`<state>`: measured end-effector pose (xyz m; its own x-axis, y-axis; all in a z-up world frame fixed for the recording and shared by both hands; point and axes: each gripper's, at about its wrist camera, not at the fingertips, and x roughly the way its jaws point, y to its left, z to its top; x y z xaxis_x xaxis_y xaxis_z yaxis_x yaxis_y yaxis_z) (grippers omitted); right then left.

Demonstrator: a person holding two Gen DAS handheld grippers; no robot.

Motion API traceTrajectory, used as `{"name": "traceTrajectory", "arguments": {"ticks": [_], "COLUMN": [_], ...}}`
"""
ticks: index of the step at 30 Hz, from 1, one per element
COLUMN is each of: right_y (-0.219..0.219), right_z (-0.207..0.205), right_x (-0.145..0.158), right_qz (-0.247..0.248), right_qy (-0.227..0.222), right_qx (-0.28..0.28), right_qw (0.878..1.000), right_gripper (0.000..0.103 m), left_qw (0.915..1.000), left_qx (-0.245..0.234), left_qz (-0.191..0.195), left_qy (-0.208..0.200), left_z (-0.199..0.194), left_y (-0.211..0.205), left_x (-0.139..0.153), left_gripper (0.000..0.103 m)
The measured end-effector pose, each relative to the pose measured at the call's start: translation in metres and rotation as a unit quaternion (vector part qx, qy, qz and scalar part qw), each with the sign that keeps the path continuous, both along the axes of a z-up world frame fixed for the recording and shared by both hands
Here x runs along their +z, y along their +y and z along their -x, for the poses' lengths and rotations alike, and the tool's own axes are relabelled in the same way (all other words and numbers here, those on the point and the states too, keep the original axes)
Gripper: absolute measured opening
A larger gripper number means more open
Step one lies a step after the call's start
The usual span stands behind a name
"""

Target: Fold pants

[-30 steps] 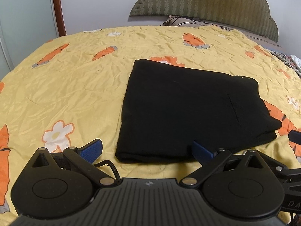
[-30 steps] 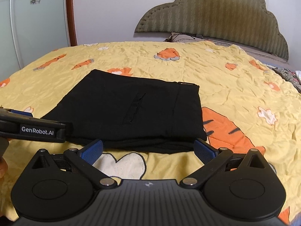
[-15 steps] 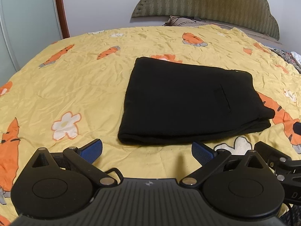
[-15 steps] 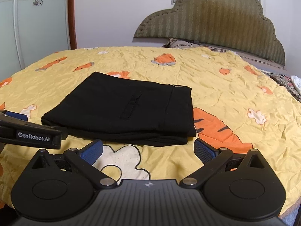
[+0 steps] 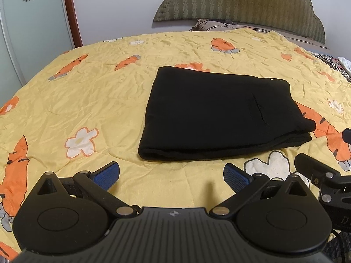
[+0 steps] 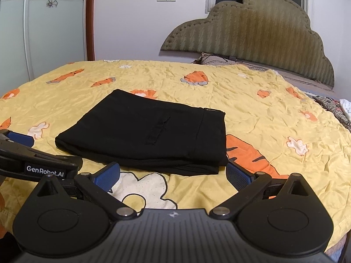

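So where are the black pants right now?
The folded pants lie on the yellow carrot-print bedspread, just ahead of both open grippers, with neither touching them.

Cut off at 3 o'clock: other black handheld gripper (image 5: 324,182); striped fabric (image 6: 337,111) at bed edge, pattern unreadable.

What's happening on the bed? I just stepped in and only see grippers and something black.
A person holds a gripper in each hand. The black pants lie folded in a flat rectangle on the yellow carrot-print bedspread. The left gripper and the right gripper are both open and empty, short of the pants' near edge. The folding looks finished.
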<state>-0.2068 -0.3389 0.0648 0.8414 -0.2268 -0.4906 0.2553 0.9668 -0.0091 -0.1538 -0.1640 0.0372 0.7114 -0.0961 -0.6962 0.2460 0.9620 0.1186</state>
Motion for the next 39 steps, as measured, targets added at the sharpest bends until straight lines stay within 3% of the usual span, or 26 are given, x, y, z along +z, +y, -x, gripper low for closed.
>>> {"name": "traceTrajectory", "arguments": {"ticks": [22, 26, 34, 36, 39], "right_y": [0.009, 0.008, 0.001, -0.001, -0.003], "right_z": [0.005, -0.001, -0.015, -0.01, -0.012], "right_x": [-0.005, -0.014, -0.055, -0.063, -0.064], "right_qz": [0.001, 0.011, -0.027, -0.025, -0.021], "right_qy": [0.007, 0.021, 0.055, 0.028, 0.031], "right_qx": [0.026, 0.023, 0.045, 0.058, 0.072], "right_qw": [1.0, 0.999, 0.997, 0.998, 0.997], "right_gripper": [0.103, 0.103, 0.103, 0.103, 0.103], "left_qw": [0.9998, 0.9996, 0.9988, 0.9988, 0.9989], "left_qx": [0.022, 0.028, 0.042, 0.041, 0.038], "left_qz": [-0.002, 0.001, 0.012, 0.009, 0.001], "left_qy": [0.001, 0.006, 0.022, 0.025, 0.028], "left_z": [0.01, 0.008, 0.002, 0.002, 0.002], "left_y": [0.006, 0.011, 0.02, 0.019, 0.015], "left_x": [-0.003, -0.007, -0.016, -0.018, -0.022], "left_gripper": [0.102, 0.103, 0.103, 0.103, 0.103]}}
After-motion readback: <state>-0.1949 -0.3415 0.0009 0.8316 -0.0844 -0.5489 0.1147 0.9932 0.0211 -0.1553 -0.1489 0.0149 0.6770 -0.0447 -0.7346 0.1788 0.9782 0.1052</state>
